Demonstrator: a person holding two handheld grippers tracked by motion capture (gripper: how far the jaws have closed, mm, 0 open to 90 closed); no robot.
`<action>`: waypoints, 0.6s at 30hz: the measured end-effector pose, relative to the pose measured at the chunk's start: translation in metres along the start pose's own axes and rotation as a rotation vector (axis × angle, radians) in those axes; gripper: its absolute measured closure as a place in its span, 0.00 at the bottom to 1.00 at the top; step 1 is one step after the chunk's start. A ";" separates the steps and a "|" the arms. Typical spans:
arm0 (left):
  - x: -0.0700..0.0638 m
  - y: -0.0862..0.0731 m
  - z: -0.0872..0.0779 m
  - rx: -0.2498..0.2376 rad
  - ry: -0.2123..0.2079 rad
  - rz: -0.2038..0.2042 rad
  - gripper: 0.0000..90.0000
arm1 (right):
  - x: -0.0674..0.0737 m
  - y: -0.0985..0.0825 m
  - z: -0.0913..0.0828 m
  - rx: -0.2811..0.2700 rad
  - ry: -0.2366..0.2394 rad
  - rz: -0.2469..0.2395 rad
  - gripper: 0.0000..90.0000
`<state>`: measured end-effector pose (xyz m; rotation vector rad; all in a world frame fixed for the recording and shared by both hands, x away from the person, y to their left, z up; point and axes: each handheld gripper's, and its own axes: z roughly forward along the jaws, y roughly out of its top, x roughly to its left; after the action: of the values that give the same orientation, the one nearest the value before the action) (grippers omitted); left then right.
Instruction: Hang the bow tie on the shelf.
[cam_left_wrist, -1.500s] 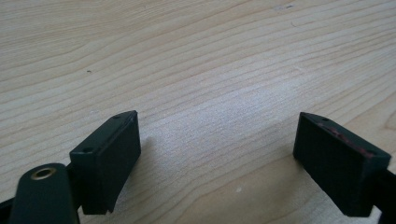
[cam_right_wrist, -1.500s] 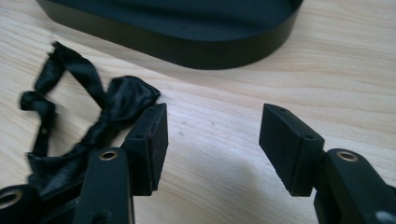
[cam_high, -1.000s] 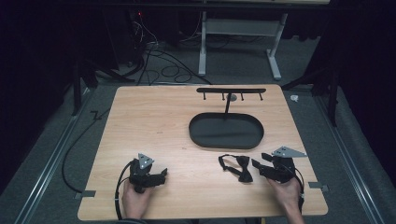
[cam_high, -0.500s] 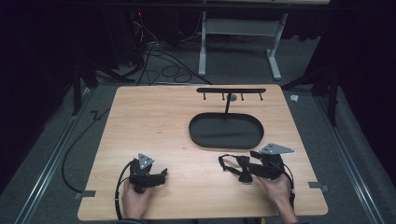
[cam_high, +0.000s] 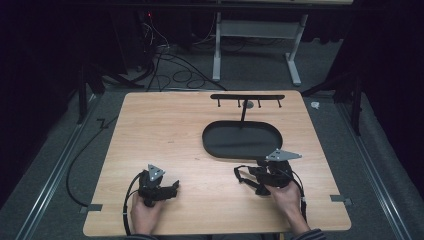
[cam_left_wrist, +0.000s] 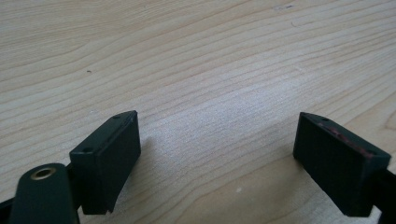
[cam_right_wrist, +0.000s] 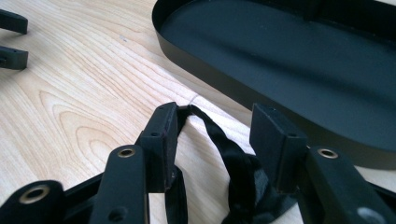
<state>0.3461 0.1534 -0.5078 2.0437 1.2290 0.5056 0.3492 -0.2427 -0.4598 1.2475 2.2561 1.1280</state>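
Looked like a lab or recording studio, not a home. Lone wooden tabletop stood on grey carpet, dark curtained surroundings all round. Loose cables ran over the floor behind it, metal floor rails at both sides, white metal desk frame at the back.

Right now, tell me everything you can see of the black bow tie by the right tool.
The black bow tie looks like soft, matte fabric, a knotted bow with a thin strap looping off it. It lies flat on the wooden table, just in front of the black oval tray and apart from it. The right tool straddles it, jaws just closing, one finger against the strap; no firm grip shows.
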 end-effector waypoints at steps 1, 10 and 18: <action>0.000 0.000 0.000 0.000 0.000 0.000 0.17 | 0.001 0.001 0.001 0.000 -0.005 -0.007 0.60; 0.000 0.000 0.000 0.000 0.000 0.000 0.17 | 0.004 0.011 0.015 0.026 0.012 -0.023 0.61; 0.000 0.000 0.000 0.000 0.000 0.000 0.17 | 0.006 0.017 0.027 0.052 0.024 -0.028 0.63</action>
<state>0.3461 0.1534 -0.5079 2.0436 1.2289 0.5054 0.3717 -0.2194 -0.4635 1.2236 2.3277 1.0866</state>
